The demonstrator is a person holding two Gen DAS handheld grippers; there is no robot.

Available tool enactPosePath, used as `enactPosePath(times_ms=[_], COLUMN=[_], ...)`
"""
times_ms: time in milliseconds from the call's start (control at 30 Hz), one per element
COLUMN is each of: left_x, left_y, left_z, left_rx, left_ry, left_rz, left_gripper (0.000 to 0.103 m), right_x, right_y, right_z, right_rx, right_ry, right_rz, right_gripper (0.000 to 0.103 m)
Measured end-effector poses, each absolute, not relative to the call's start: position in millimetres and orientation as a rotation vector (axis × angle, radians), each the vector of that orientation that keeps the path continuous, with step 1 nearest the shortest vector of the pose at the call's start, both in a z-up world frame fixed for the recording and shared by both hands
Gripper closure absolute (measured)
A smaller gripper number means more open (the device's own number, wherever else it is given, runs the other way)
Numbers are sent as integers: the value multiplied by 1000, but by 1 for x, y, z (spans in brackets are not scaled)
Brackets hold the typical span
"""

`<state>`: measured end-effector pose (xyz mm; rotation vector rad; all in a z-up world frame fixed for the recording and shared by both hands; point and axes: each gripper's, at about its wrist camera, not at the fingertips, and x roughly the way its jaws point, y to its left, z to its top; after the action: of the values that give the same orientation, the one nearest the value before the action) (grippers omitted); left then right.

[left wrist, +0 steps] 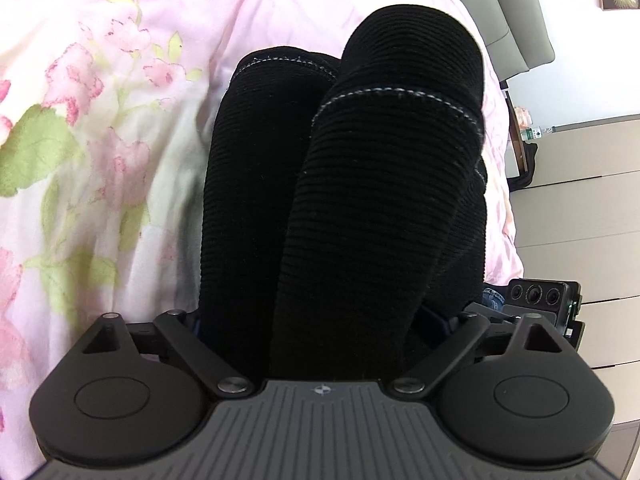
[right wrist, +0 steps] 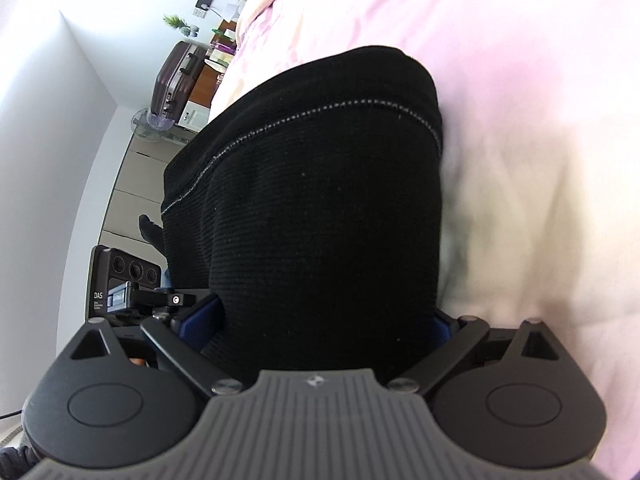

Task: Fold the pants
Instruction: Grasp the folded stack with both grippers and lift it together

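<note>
Two claws spread wide around black ribbed pants [left wrist: 360, 200] on a pink floral bed cover [left wrist: 100, 140].
At left, left claw [left wrist: 320, 320] open, fabric bunched between the jaws, pads apparently not pressing; at right, right claw [right wrist: 324, 328] likewise open around the pants [right wrist: 312, 220]. Best drawn straight back and level, clear of the cloth, without snagging the stitched hems or dragging the fold apart.

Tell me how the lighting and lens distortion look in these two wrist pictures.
Left wrist: daylight is even, the black pants read dark but their ribbing stays sharp, and the flowered bedspread bulges with fisheye curve. Right wrist: the pink bedspread is washed out, and the walls bend at the edge.
</note>
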<state>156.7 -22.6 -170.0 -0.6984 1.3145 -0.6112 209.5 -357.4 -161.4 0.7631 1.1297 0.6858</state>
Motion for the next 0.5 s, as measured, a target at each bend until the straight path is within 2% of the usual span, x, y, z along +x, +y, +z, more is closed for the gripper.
enactPosePath(times_ms=[67,167,267,500], left_x=[148,137,124,115], left_y=[-20,-17,-21,-43], left_z=[-165,-151,-138,-110], left_rx=[-692,-666,-654,-629], left_ry=[1297,1256,1223,1189], left_rz=[-617,-622,-627,-668], left_gripper=[16,27,31,31], right_x=[207,204,198,168], right_y=[-356,-358,-358,-363], right_z=[-161,-155,-142,-95], right_rx=[751,742,712,648], right_ry=[1121,1113,1088,1027], right_rz=[685,682,677,671], right_gripper=[15,22,25,26])
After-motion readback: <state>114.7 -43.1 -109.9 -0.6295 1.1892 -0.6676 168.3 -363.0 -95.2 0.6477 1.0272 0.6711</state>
